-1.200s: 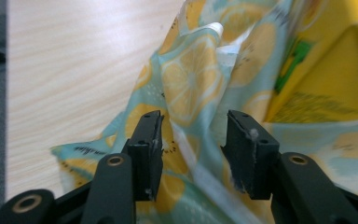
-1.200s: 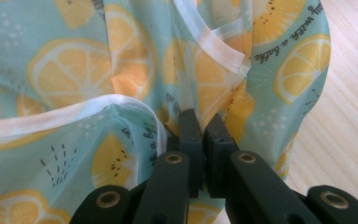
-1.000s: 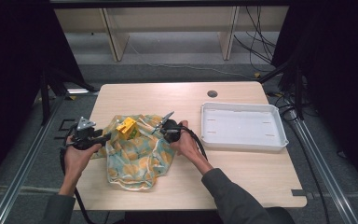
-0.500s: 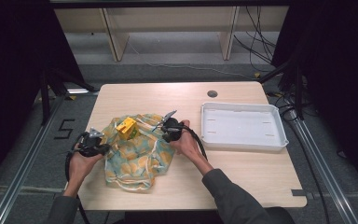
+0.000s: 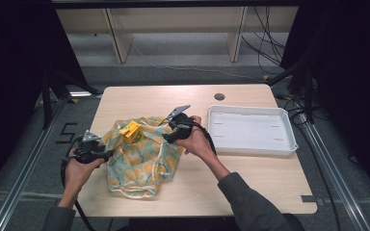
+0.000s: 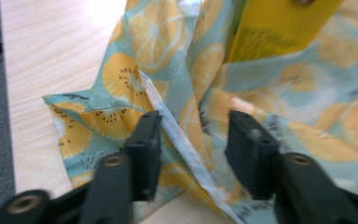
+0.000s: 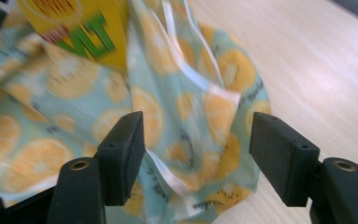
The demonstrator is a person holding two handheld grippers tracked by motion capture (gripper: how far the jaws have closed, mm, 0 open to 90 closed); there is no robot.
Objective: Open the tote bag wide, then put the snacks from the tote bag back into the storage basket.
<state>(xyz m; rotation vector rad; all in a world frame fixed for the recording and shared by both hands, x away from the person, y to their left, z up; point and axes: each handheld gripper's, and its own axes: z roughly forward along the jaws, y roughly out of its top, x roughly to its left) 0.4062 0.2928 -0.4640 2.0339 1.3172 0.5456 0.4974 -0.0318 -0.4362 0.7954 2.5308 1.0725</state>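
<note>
left gripper [image 6: 193,140] and right gripper [image 7: 198,154] both just opened, straddling fruit-print bag [image 5: 139,161] rim to regrip around yellow carton [image 5: 130,131].

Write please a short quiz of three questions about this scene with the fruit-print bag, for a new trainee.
1. True or false: the white tray holds the yellow box.
2. Which best tells the left hand-held gripper? A) shut on the table edge B) jaws apart with bag cloth between them C) resting in the tray
3. Fill in: the fruit-print bag lies on the ____, left of the tray.

Key
1. False: the tray looks empty, and the box sits at the bag's upper part.
2. B: in the left gripper view the pads do not press the cloth.
3. table
</note>
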